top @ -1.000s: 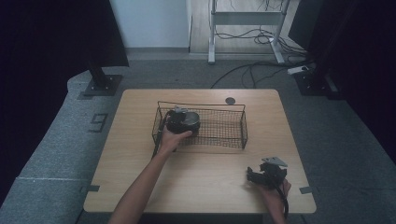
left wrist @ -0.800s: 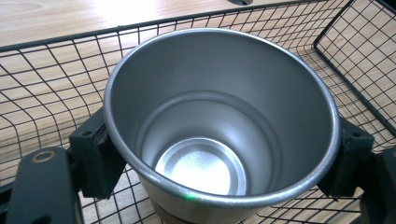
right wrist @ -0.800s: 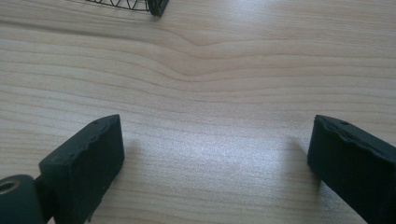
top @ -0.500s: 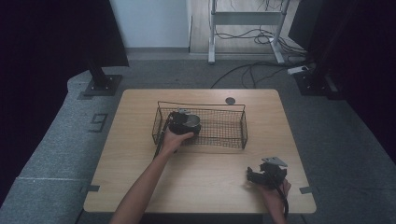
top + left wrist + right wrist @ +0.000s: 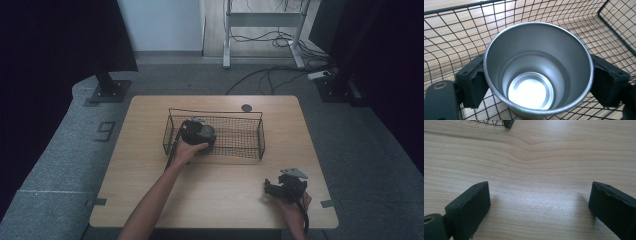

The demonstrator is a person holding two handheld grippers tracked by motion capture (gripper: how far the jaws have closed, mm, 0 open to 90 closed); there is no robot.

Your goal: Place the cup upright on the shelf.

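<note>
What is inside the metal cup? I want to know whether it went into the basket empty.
The metal cup shows only its bare, shiny bottom; its underside is hidden.

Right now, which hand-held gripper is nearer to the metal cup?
Left. The left hand-held gripper is in the wire basket, its jaws on either side of the metal cup. The right hand-held gripper rests apart on the table near the front right corner.

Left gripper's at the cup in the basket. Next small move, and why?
Probably lift the left gripper straight up and out. Its jaws have just been opening, the steel cup stands upright on the wire basket floor between them, so the placing looks done.
</note>
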